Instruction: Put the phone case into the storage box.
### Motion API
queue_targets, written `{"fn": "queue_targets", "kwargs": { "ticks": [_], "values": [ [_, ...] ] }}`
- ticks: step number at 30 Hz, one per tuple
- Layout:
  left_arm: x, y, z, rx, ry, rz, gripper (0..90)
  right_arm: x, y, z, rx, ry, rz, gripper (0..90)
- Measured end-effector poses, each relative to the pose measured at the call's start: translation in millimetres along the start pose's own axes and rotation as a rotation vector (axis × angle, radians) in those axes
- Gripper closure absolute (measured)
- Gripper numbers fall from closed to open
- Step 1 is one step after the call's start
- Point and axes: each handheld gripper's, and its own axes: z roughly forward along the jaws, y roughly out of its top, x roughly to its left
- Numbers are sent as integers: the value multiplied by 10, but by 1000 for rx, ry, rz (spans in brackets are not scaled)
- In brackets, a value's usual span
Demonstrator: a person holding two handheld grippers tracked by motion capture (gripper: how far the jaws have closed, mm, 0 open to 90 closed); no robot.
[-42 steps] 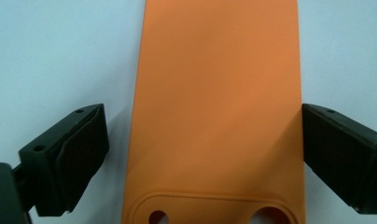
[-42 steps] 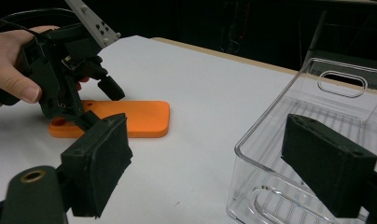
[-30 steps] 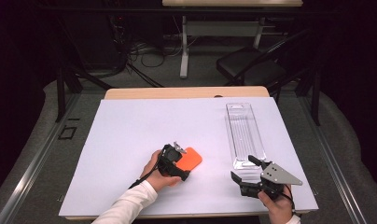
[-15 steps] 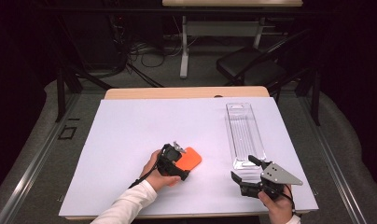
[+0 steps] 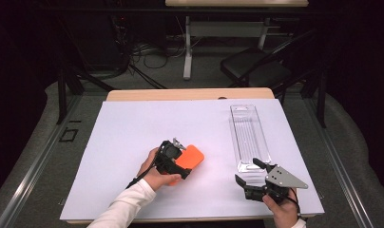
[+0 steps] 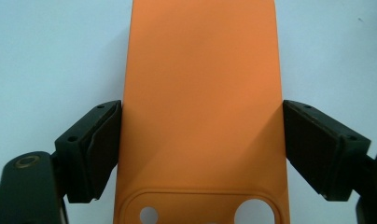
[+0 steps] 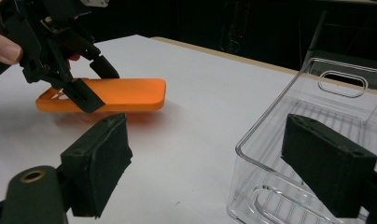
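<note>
Two grippers are at work on the white sheet point(image 5: 133, 137) that covers the table, and the orange phone case point(image 5: 191, 156) serves as the landmark for everything else.

The left gripper point(image 6: 196, 154) has the orange phone case point(image 6: 200, 93) between its jaws. In the left gripper view the case runs straight up the middle, camera cut-outs nearest the lens, and the left pad point(image 6: 105, 144) lies against the case's long edge while the right pad point(image 6: 312, 144) sits at the opposite edge. The jaws stand wide, spanning the case's full width. In the right gripper view the case point(image 7: 116, 95) hangs level and lifted off the sheet, a reddish glow on the sheet under it, with the left gripper point(image 7: 84, 79) clamped across its near end. So the grip looks firm, though whether the right pad presses fully is hard to judge from the thin gap of shadow there.

The right gripper point(image 5: 252, 173) is well apart from the case, off to its right and nearer the person. Its jaws are spread with nothing between them; in its own view one finger point(image 7: 100, 163) is over bare sheet and the other point(image 7: 326, 163) shows in front of the clear plastic tray point(image 7: 289, 154).

That tray point(image 5: 249, 137) lies lengthwise to the right of the case, its near end just beside the right gripper.
</note>
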Motion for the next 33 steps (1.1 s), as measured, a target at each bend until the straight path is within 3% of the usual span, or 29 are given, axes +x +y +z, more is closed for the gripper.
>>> {"fn": "queue_targets", "kwargs": {
  "ticks": [7, 10, 15, 18, 22, 33],
  "values": [
    [-4, 78, -164, -30, -41, 8, 159, -19, 1, 1, -7, -14, 1, 145],
    [-35, 125, -247, -30, -38, 31, 159, -21, 1, 2, -6, -18, 1, 145],
    [-88, 212, -378, -27, -72, 62, 160, -29, 0, 12, -6, -10, 23, 145],
    [-109, 263, -428, -40, -83, 62, 160, -27, -3, 17, 1, -12, 25, 145],
    [-128, 310, -445, -38, -74, 71, 160, -31, -1, 18, -4, -18, 20, 145],
    [-145, 410, -597, -31, -98, 107, 160, -16, 19, 38, -3, -41, 6, 144]
  ]
}}
